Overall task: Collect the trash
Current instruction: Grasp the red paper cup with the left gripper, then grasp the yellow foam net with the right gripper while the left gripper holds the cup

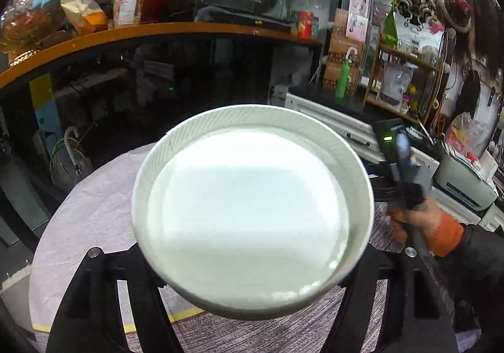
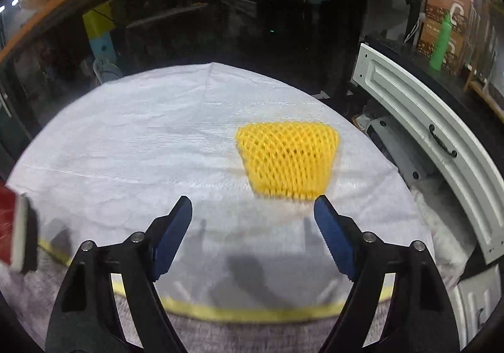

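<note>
My left gripper is shut on a white round bin and holds it above the table, its open mouth facing the camera; the inside looks empty and the fingertips are hidden behind it. A yellow foam fruit net lies on the white cloth of the round table. My right gripper is open, its blue pads just short of the net, slightly left of it. The right gripper also shows in the left wrist view, held by an orange-gloved hand right of the bin.
A red and white object sits at the table's left edge. A white cabinet with a black handle stands right of the table. A dark glass counter with an orange rim runs behind. Shelves with clutter stand far right.
</note>
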`<state>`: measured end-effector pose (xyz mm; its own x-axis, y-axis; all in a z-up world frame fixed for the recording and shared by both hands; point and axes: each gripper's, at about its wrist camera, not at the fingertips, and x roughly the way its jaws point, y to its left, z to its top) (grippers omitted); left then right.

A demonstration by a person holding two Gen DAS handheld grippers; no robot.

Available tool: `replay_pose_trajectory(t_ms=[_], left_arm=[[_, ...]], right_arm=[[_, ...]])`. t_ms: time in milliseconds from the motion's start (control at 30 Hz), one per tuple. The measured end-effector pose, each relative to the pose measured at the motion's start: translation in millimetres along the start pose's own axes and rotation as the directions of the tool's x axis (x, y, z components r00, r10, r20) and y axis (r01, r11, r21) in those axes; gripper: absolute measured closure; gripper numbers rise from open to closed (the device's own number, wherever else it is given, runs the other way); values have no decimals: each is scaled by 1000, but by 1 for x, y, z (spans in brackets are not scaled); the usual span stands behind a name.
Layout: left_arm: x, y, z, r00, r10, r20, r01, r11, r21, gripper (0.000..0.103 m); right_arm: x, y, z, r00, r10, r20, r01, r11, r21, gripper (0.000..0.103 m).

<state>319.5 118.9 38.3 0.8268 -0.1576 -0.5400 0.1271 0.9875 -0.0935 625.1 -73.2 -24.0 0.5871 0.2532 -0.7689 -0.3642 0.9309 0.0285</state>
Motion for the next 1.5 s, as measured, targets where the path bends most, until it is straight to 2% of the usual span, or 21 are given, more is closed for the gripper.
replay_pose_trajectory(t_ms=[100,167,233,300,367,433,667,800,1133,1233,1500], left_arm=[[-2,-8,-3,1000,-19,14,19,1000,-6,33],[-4,-8,-6,1000,-22,17,22,1000,-9,33],[-2,-3,-8,999,-41,15,41,999,-29,33],[-4,0,-12,999,-46,14,46,998,-46,33],[-1,3,-15,999,-48,8,48,997,-60,33],[3,4,-18,998,-56,7,57,996,-71,33],[0,-3,-19,999,-47,22,48,997,-53,33],[-5,-12,-18,999,-41,27,42,998,-40,33],[-36,-58,-30,995,-93,39,94,996,-11,33],[-46,-75,-36,993,-112,39,112,994,-4,33],[-71,-127,-58,982,-188,27,187,982,30,33]], right_arm=[[24,8,7,998,-50,-32,49,998,-31,31],[36,11,8,994,-99,-52,97,994,-47,40],[44,11,9,990,-131,-51,129,990,-51,43],[45,10,9,988,-149,-42,147,988,-44,58],[45,7,10,983,-177,-37,176,984,-38,83],[43,0,10,984,-172,-33,172,985,-15,92],[4,-27,-7,1000,-14,6,13,986,167,93],[-33,-28,-29,999,31,38,-38,984,174,93],[-129,-29,-96,981,152,122,-175,962,208,93],[-161,-28,-122,975,172,142,-199,957,209,93],[-238,-32,-198,968,163,190,-204,954,220,93]])
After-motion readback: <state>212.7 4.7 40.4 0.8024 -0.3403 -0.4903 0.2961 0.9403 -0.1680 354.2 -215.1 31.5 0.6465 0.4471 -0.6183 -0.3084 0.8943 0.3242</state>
